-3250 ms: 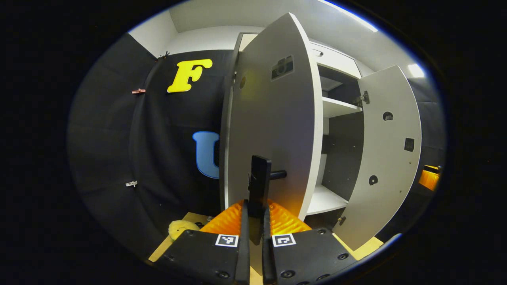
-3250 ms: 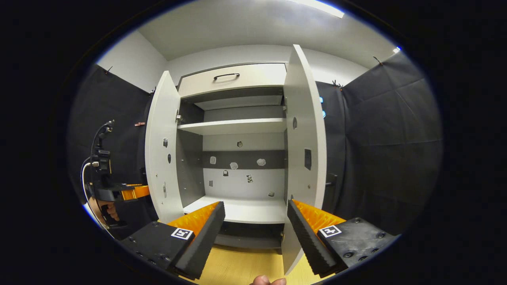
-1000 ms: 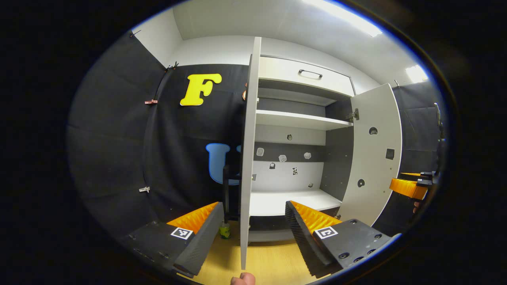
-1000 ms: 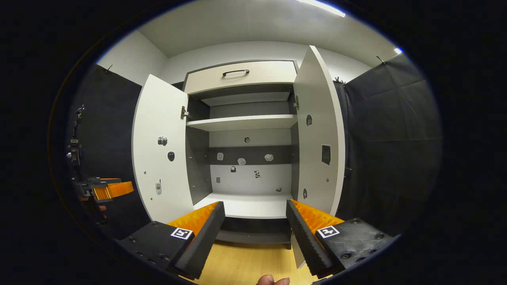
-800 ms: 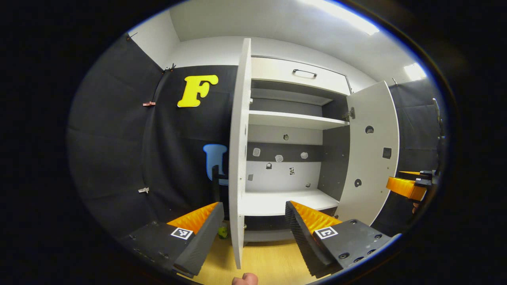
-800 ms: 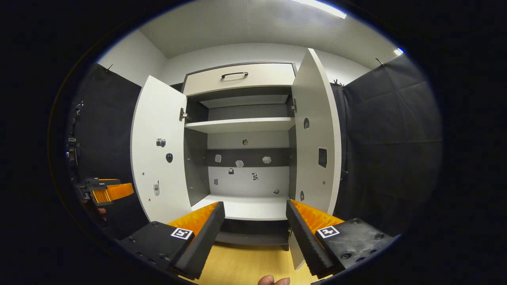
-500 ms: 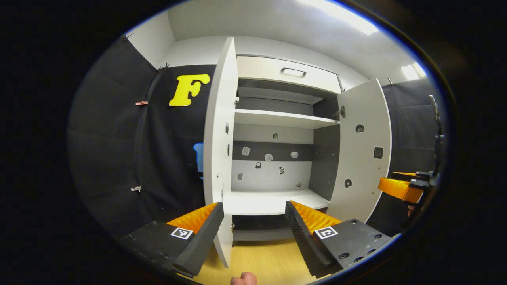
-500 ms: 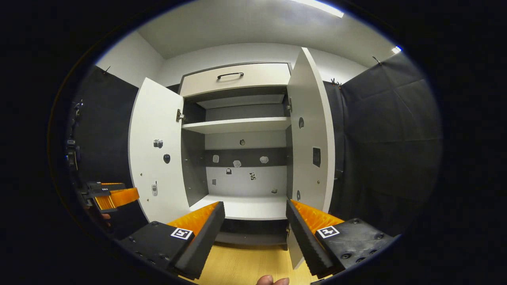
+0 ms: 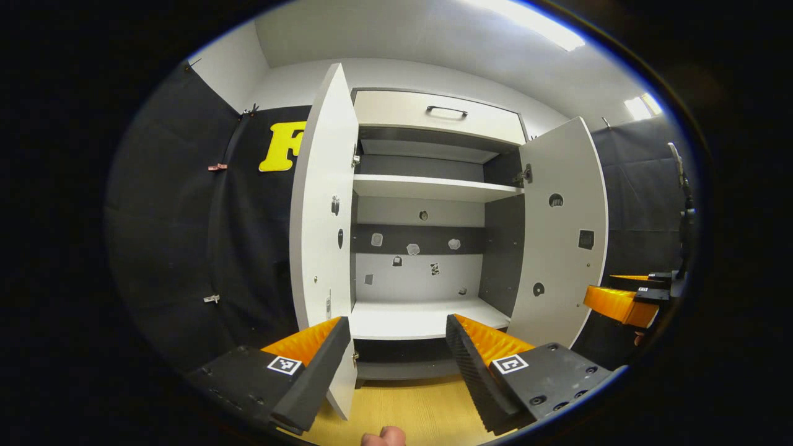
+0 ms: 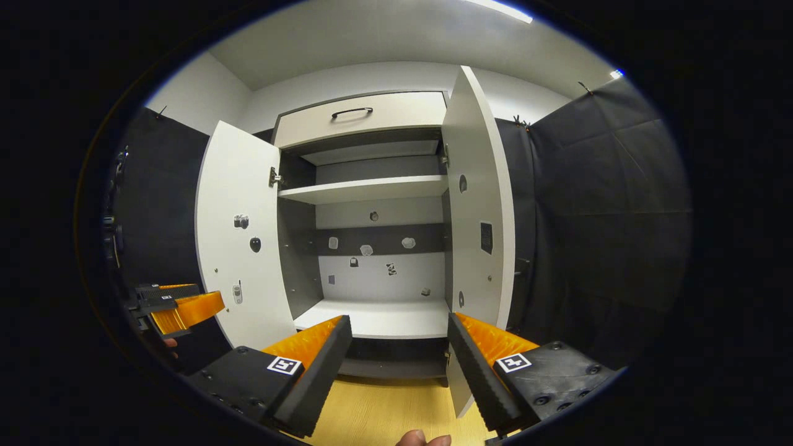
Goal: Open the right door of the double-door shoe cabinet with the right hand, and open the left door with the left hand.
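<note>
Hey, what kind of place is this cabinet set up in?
Most likely a staged recording booth, not a home: black cloth walls hang around a white shoe cabinet with bare shelves and both doors open, on a wood-look floor under a ceiling strip light.

Both views are bright and sharp at the centre — a ceiling light strip [image 9: 526, 21] glares white overhead. The cabinet [image 10: 372, 235] interior is evenly lit, with dim shadow beneath its shelf [image 10: 365, 189]. Fisheye distortion bows straight edges, and the rims darken with a blue fringe.
</note>
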{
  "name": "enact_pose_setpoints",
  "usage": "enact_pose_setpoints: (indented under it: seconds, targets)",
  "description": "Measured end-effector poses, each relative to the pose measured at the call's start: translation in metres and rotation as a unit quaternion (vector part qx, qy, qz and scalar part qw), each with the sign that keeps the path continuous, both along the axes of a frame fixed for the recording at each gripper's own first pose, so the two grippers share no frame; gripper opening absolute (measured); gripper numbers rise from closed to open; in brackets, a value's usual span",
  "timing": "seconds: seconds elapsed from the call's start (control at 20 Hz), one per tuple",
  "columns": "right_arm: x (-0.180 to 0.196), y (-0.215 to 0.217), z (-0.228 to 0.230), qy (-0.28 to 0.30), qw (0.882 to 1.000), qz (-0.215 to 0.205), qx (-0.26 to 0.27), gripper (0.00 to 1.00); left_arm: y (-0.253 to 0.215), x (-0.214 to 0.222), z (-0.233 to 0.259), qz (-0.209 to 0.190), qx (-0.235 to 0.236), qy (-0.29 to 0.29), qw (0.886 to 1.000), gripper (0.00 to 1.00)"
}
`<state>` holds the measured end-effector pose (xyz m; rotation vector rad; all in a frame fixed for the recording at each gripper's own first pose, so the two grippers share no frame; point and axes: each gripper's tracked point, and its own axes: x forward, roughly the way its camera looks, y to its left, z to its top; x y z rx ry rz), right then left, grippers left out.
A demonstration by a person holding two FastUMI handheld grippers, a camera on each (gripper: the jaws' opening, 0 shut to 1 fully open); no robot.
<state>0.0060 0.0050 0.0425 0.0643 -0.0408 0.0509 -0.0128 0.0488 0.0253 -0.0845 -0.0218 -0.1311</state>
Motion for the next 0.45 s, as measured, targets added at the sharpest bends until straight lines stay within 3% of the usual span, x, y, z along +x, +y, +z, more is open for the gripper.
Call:
enact_pose_setpoints:
  seconds: [0.45]
  targets:
    - [-0.0014, -0.0082, -0.0027, 0.003, 1.000, -0.005, -0.002, 0.98, -0.0072, 0.0026, -0.0013, -0.003, 0.004, 0.004, 1.000, 0.96]
